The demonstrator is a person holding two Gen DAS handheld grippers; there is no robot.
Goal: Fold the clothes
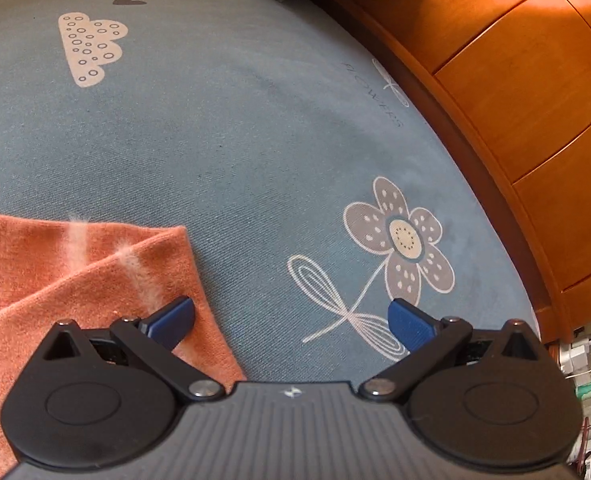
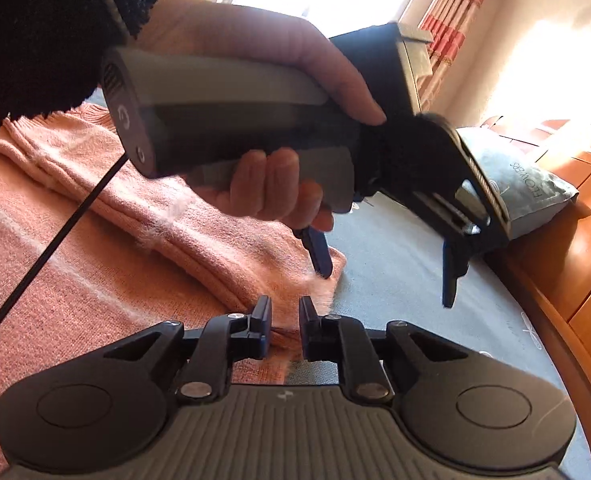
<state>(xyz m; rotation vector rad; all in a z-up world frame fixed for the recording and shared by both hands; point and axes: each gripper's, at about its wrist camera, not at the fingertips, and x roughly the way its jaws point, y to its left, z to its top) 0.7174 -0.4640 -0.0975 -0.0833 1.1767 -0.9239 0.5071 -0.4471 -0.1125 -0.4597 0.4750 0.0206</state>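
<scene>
An orange knit sweater (image 2: 107, 264) lies spread on the blue-grey bed, a folded sleeve running across it; its corner shows in the left wrist view (image 1: 55, 280). My right gripper (image 2: 285, 320) sits low at the sweater's near edge. Its jaws stand a narrow gap apart, with a ridge of orange knit pinched between the pads. My left gripper (image 2: 385, 278), held by a hand (image 2: 279, 184) in a dark fuzzy sleeve, hovers over the sweater's corner. It is wide open (image 1: 291, 324): one fingertip (image 1: 175, 318) is over the knit, the other over the sheet, and nothing is gripped.
The bedsheet (image 1: 235, 140) carries cloud and flower prints. A wooden headboard with panels (image 1: 527, 92) borders the bed on the right. A grey pillow (image 2: 531, 188) lies at the bed's far end. A black cable (image 2: 55, 240) trails across the sweater. Small items sit on the floor (image 1: 587, 360).
</scene>
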